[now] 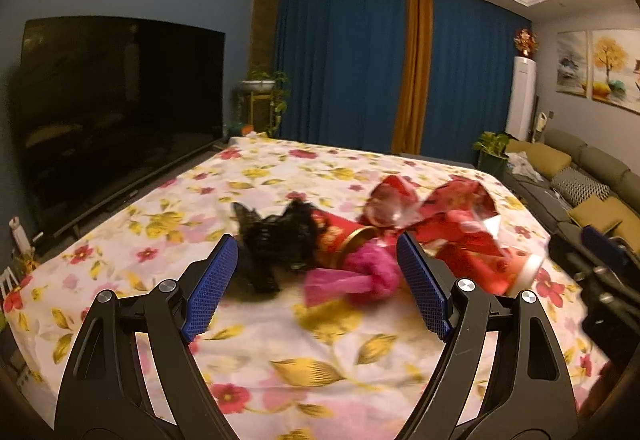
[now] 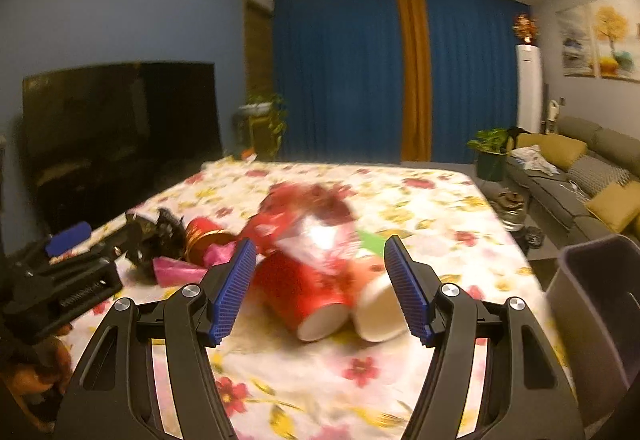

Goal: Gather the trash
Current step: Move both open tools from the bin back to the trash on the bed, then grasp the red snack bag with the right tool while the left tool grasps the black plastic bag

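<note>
- The trash lies mid-frame on the floral bed: a black bag, a pink bag, red cups.
- My left fingers gape wide, holding nothing.
- My right fingers spread wide around the cups, gripping nothing.
- Only the right view shows a grey bin, lower right.

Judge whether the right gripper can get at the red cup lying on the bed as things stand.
Probably yes: the right gripper is open, and the red cup lies on its side between the fingers with nothing in front of it.
</note>
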{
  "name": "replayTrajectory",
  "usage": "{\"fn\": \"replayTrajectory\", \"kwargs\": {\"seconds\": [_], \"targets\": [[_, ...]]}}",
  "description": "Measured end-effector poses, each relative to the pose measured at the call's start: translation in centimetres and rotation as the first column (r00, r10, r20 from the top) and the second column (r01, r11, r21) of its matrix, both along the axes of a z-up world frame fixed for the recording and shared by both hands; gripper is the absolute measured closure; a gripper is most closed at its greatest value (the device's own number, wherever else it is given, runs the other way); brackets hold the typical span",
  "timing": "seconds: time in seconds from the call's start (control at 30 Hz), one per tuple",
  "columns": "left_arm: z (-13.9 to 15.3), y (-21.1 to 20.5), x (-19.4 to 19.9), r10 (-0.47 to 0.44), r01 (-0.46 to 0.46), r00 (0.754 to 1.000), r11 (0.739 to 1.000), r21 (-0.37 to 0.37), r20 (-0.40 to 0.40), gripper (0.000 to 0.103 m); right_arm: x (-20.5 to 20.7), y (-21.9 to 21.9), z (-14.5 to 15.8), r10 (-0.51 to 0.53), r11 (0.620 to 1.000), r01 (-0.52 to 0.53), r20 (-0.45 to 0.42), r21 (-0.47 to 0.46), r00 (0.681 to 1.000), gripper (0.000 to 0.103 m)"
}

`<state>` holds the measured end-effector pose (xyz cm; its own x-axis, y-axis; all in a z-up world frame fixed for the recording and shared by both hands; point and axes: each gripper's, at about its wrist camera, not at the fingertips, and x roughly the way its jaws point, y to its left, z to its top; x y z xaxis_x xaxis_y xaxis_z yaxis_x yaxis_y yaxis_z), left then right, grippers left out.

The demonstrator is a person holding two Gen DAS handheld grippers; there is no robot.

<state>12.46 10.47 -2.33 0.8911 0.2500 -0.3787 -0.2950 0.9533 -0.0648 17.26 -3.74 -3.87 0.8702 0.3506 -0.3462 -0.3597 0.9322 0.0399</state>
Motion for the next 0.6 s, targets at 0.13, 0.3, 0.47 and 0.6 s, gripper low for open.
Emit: {"fn": "replayTrajectory", "kwargs": {"seconds": [0.13,0.3,0.47,0.6], "targets": [[-0.3,1.0,-0.2,0.008,-0.008,1.0,1.0,-0.016,-0.005,0.023,1.5,2.3,-0.9,0.029,0.999,-0.03,-0.026,-0.041,0.999,0.04],[-0.9,2.0,0.3,0.002,-0.003,1.0,0.999,-0.036,-0.019,0.023,3.6,3.6,-1.9,0.027,0.996,-0.032,-0.063,-0.078,0.998,0.05],[-1.6,2.6,0.9,-0.02,0.018,0.999,0.999,-0.05,-0.032,0.023,5.2,4.4,-3.0,0.029,0.994,-0.039,-0.105,-0.098,0.994,0.071],[-2.3,3.4,1.4,-0.04,0.035,0.998,0.994,-0.099,-0.045,0.023,5.6,4.7,-3.5,0.043,0.993,-0.056,-0.123,-0.104,0.991,0.085]]}}
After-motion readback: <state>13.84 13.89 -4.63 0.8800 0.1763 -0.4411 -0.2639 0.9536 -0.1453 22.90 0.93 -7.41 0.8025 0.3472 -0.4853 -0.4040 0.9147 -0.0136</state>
